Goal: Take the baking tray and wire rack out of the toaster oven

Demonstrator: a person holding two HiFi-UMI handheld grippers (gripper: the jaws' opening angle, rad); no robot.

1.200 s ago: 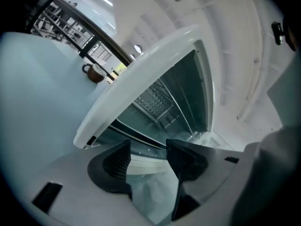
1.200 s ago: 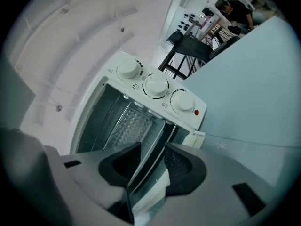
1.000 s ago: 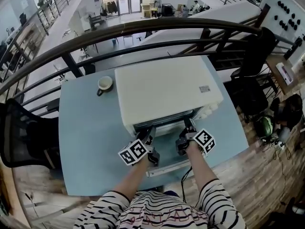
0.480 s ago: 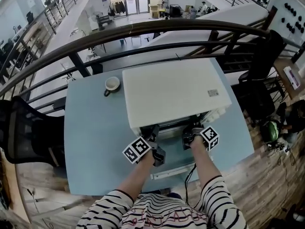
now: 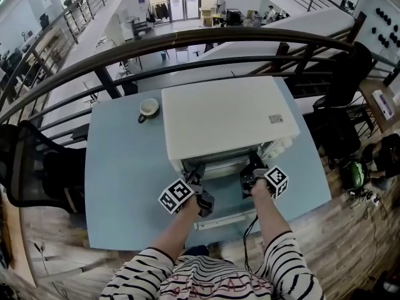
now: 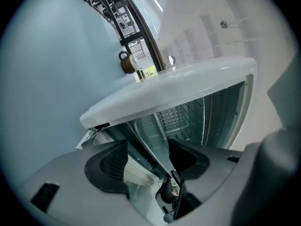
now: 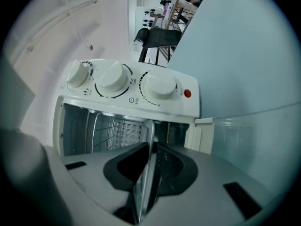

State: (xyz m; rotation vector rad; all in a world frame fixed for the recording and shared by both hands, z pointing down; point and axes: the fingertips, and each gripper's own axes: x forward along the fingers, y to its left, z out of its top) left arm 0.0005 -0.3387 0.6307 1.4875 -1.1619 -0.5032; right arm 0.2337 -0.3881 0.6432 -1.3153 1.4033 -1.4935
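A white toaster oven (image 5: 225, 114) stands on the pale blue table (image 5: 119, 186), its door (image 5: 219, 219) folded down toward me. Both grippers reach into its mouth. My right gripper (image 5: 253, 167) (image 7: 148, 161) has just been closing. Its pads now pinch the thin metal rim of the baking tray (image 7: 149, 140), seen edge-on. The wire rack (image 7: 96, 126) shows inside the cavity behind it. My left gripper (image 5: 197, 181) (image 6: 148, 157) has just opened wider. The tray's edge (image 6: 149, 149) runs between its pads, which do not touch it.
The oven's three knobs (image 7: 113, 76) sit beside the cavity on its right. A cup (image 5: 149, 108) stands on the table left of the oven. A dark railing (image 5: 187, 39) runs behind the table, and a black chair (image 5: 31, 167) is at the left.
Both grippers have stayed at the oven's mouth, and their marker cubes have tilted a little. The head view itself has shifted slightly.
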